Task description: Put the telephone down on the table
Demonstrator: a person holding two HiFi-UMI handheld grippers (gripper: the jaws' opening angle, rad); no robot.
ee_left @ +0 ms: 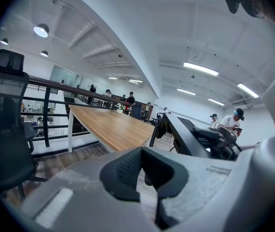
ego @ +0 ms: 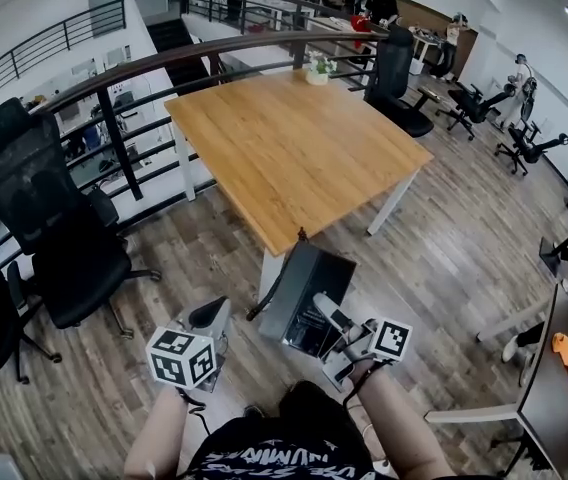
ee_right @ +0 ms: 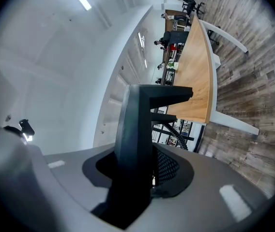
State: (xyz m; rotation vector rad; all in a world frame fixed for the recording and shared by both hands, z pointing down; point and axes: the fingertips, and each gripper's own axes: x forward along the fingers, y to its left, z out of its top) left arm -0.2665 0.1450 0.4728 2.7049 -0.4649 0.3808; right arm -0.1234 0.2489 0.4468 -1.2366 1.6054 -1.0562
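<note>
Our right gripper (ego: 332, 330) pinches the telephone (ego: 302, 293) just short of the near corner of the table (ego: 294, 148); our left gripper (ego: 209, 320), jaws spread and empty, hangs alongside.

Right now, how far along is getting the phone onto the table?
Done: the phone is picked up, clamped in the right gripper. In hand: it is held short of the table; the left gripper is open and empty. Left: carry it over the tabletop, set it down and let go.
</note>
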